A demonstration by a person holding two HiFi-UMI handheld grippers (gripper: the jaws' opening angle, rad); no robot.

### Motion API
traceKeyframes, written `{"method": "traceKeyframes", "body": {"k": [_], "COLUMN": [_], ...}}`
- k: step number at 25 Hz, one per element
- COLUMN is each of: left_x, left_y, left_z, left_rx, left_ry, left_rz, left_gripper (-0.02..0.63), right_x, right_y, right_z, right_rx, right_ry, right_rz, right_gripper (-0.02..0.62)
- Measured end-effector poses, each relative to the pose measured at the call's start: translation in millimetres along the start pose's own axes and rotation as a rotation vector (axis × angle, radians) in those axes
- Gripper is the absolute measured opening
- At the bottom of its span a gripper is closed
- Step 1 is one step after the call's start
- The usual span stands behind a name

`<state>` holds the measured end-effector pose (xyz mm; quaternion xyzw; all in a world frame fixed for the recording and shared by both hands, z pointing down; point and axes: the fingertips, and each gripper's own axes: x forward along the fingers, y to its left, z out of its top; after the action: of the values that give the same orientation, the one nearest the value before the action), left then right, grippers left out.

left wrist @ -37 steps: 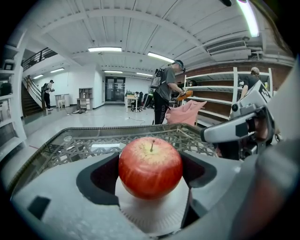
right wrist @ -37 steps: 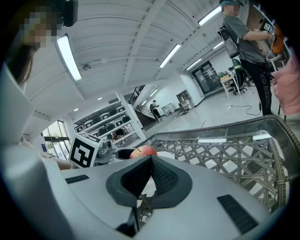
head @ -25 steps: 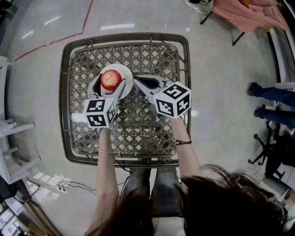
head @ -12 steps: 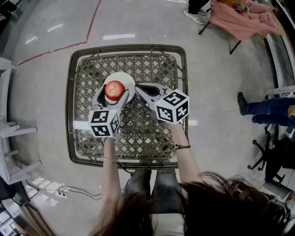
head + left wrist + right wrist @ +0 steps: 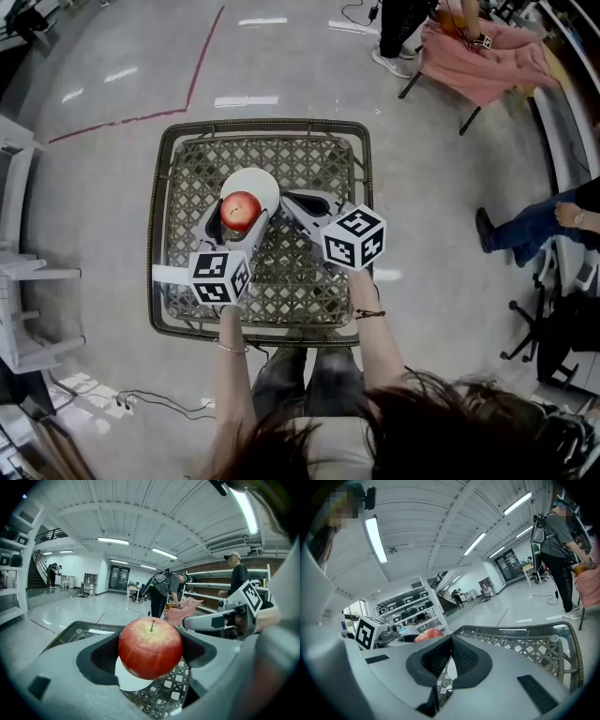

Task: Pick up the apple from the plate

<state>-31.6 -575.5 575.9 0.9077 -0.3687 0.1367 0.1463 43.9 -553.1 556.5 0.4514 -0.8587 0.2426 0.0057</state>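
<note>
Apple [image 5: 150, 648] is pinched between the left gripper's [image 5: 236, 210] jaws over the plate [image 5: 256, 180]; being round, it may squirt out if squeezed off-centre. Right gripper [image 5: 450, 641] is closed, empty.

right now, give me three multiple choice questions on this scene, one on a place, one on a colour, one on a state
1. Where is the apple?
A on the floor
B in the left gripper
C on a chair

2. What colour is the plate?
A white
B blue
C black

3. How do the jaws of the right gripper stand?
A wide apart
B clamped on the plate
C together, with nothing between them

Answers:
1 B, the left gripper view shows the apple pinched between that gripper's pads.
2 A, its bare rim shows white beside the apple in the head view.
3 C, the right gripper view shows the two pads meeting with no gap.
</note>
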Motion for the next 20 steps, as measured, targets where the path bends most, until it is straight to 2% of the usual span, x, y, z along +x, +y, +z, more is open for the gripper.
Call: {"method": "traceKeyframes", "body": {"k": [8, 20], "left_x": [-23.9, -56.7], "left_y": [-8.8, -39.0], "left_z": [21.4, 59.1], "left_rx": [-0.004, 0.018], "left_ry": [-0.038, -0.087], "left_rz": [0.003, -0.048], "left_gripper": [0.41, 0.41], "right_x": [-10.0, -36.7], "right_y": [16.7, 53.9], "right_z": [18.3, 45.7], "right_rx": [-0.021, -0.055], "right_ry": [-0.031, -0.08], "right_rz": [0.013, 0.052], "right_gripper": [0.009, 0.009]}}
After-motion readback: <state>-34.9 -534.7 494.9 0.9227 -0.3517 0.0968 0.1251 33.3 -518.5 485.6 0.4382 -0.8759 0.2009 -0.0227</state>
